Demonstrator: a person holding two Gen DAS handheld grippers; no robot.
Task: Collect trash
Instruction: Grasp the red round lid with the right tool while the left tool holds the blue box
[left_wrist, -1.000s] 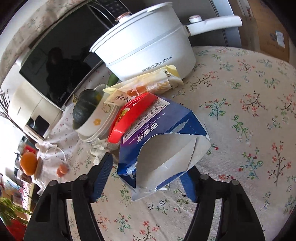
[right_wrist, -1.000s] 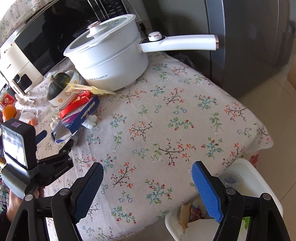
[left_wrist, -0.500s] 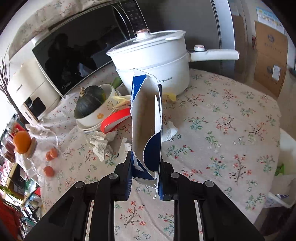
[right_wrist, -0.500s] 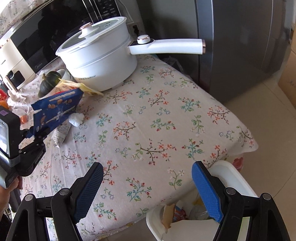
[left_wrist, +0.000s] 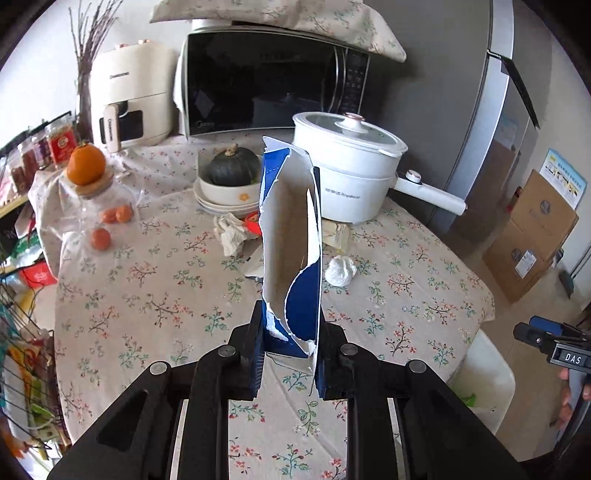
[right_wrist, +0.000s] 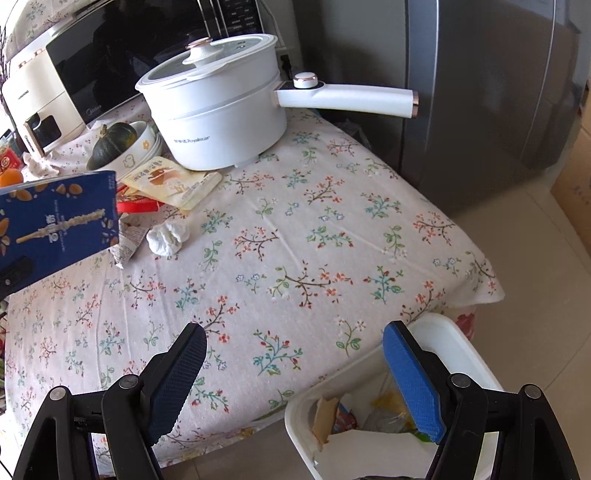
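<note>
Left gripper (left_wrist: 290, 354) pinching torn blue box (left_wrist: 290, 254), raised above table (right_wrist: 295, 258). Right gripper (right_wrist: 293, 373) spread wide over table edge beside bin (right_wrist: 448, 332). "Royalstar" on pot (right_wrist: 221, 118).

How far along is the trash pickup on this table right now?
Some is done: the white bin beside the table already holds scraps. In hand: the left gripper is shut on the torn blue box, lifted off the cloth. The right gripper is open and empty. Left: the crumpled tissue, the yellow wrapper, the red packet.
</note>
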